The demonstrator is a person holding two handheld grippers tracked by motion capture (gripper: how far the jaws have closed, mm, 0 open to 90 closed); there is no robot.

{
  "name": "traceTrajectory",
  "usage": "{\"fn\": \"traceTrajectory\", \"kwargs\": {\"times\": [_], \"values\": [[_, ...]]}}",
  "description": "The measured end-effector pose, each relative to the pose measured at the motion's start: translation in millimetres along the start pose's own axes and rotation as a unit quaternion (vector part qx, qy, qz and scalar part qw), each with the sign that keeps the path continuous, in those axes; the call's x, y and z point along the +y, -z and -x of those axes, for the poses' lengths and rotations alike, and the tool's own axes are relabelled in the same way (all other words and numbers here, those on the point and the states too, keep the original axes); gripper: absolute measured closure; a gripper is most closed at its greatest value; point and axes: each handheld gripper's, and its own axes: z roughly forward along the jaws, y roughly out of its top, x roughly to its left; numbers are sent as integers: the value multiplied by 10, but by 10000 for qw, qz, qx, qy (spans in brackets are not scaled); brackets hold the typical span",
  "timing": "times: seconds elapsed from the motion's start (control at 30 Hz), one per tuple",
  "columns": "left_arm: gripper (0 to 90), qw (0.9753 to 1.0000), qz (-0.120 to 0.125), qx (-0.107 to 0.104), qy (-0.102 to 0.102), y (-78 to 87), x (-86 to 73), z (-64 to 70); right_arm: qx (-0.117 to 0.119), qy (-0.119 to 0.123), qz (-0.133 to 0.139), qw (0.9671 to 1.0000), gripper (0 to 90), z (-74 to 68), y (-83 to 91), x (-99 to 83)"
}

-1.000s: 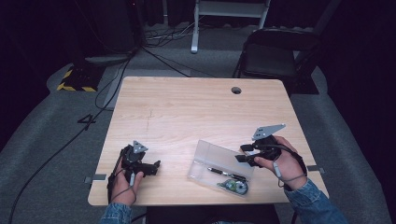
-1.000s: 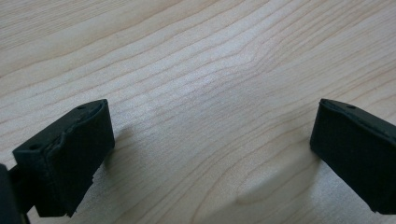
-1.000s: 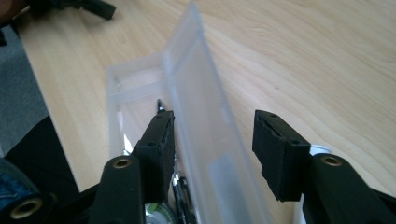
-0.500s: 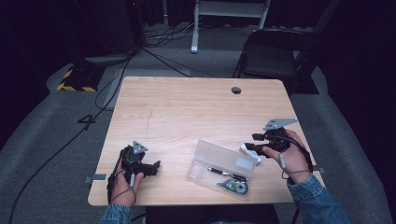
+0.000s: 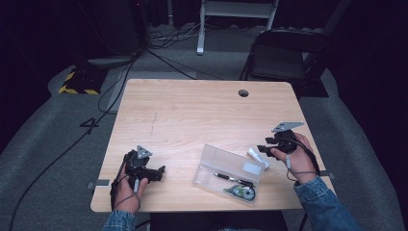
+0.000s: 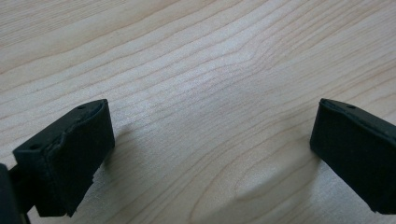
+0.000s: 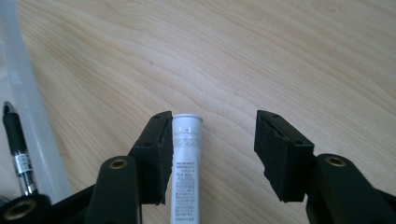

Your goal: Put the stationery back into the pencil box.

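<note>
Your right tool [image 7: 212,154] is released, its jaws spread over a white tube [image 7: 186,168] lying flat on the worktop [image 5: 192,110]. The tube sits between the jaws, right against the left one and well clear of the right one. To the tool's left lies a clear plastic case [image 5: 230,171] with a black pen [image 7: 17,149] inside. Your left tool [image 6: 210,154] is also released, jaws wide apart with bare wood between them, resting low on the worktop, well apart from the case.
</note>
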Motion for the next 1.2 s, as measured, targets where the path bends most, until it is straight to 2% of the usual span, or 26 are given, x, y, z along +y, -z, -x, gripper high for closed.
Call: {"fn": "traceTrajectory", "kwargs": {"times": [0.23,0.33,0.37,0.4,0.53,0.67,1.03,1.2], "values": [[1,10000,-8,-1,-8,1,0,-1,111,-118,-507,9986,501,12,-106,-54],[1,10000,-8,-2,-10,1,0,-2,164,-132,-795,9966,505,9,-150,-85],[1,10000,-8,-2,-10,1,0,-2,164,-132,-795,9966,505,9,-150,-85],[1,10000,-8,-2,-10,1,0,-2,191,-142,-971,9950,505,2,-177,-105],[1,10000,-7,-10,-1,1,1,-1,238,-134,-1087,9937,526,-6,-187,-117],[1,10000,-1,-2,2,0,0,0,275,-83,-1317,9909,554,-18,-211,-135],[1,10000,-6,-5,7,0,0,0,331,110,-1772,9836,702,-57,-295,-179],[1,10000,-6,-4,5,0,0,0,313,148,-1793,9832,711,-66,-304,-183]]}}
